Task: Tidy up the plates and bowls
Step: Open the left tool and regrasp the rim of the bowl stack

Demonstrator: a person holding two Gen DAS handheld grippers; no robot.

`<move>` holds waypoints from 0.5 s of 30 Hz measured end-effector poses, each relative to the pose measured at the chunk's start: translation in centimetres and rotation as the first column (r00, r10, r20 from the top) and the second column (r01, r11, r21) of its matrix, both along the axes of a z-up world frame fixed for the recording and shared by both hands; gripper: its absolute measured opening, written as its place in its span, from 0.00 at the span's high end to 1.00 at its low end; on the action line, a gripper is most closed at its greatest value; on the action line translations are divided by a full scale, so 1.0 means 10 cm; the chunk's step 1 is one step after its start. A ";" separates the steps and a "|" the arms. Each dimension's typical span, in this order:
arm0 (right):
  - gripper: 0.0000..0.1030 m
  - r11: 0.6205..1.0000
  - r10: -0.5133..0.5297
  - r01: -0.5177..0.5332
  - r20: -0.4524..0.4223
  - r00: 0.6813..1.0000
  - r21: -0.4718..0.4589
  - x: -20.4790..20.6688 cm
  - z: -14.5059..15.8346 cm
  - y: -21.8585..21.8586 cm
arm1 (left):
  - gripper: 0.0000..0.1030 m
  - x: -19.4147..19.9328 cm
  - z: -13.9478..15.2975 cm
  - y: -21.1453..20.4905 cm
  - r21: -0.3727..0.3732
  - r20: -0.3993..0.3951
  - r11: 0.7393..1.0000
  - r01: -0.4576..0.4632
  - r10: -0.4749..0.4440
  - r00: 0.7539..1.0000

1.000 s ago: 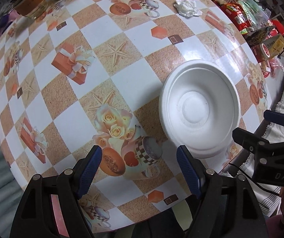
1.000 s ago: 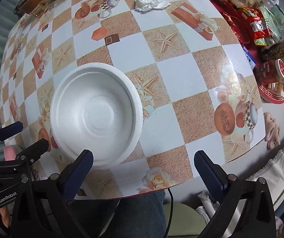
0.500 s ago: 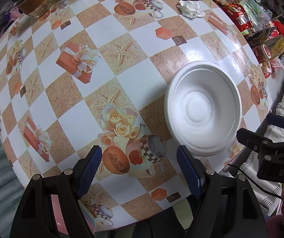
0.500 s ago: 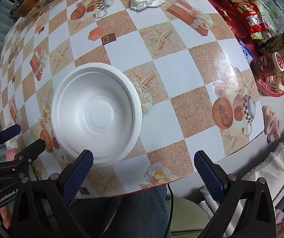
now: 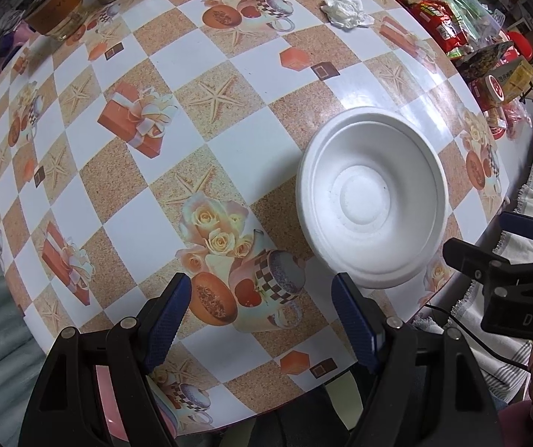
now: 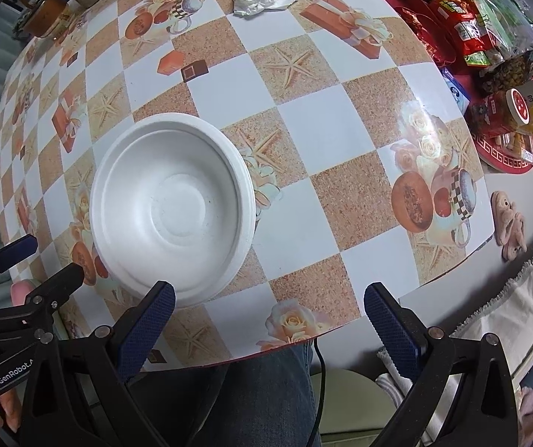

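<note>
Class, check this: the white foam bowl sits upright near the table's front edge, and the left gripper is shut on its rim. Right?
Not quite. The left gripper is open, hovering above the tablecloth beside the white foam bowl, not gripping its rim; the left wrist view shows this. The rest stands.

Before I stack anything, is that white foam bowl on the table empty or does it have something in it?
Empty. The white foam bowl sits upright on the table; both views show its bare white bottom.
</note>
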State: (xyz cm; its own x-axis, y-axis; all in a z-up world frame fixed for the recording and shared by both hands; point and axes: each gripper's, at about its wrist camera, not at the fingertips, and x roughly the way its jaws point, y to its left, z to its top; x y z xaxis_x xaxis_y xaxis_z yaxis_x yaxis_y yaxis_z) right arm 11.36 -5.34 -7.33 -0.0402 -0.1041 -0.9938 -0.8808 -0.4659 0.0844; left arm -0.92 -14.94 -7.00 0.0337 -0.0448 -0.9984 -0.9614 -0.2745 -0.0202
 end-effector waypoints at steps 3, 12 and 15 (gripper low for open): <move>0.01 1.000 -0.004 0.004 0.003 1.000 -0.004 0.04 -0.02 0.01 | 0.22 0.06 -0.01 0.03 0.000 0.000 1.000 0.005 -0.005 1.000; 0.01 1.000 -0.003 0.003 0.013 1.000 -0.005 0.13 -0.09 0.02 | 0.22 0.12 -0.03 0.06 0.000 -0.003 1.000 0.007 -0.007 1.000; 0.01 1.000 -0.006 0.006 0.019 1.000 -0.016 0.17 -0.14 0.03 | 0.22 0.14 -0.04 0.09 0.014 -0.009 1.000 -0.006 0.006 1.000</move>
State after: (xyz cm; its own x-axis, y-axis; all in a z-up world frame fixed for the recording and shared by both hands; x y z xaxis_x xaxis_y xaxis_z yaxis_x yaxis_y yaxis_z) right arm 13.06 -5.01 -8.71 -0.0216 -0.1198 -0.9926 -0.8851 -0.4593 0.0747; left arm 0.43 -14.01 -7.36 0.0252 -0.0308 -0.9992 -0.9600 -0.2797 -0.0156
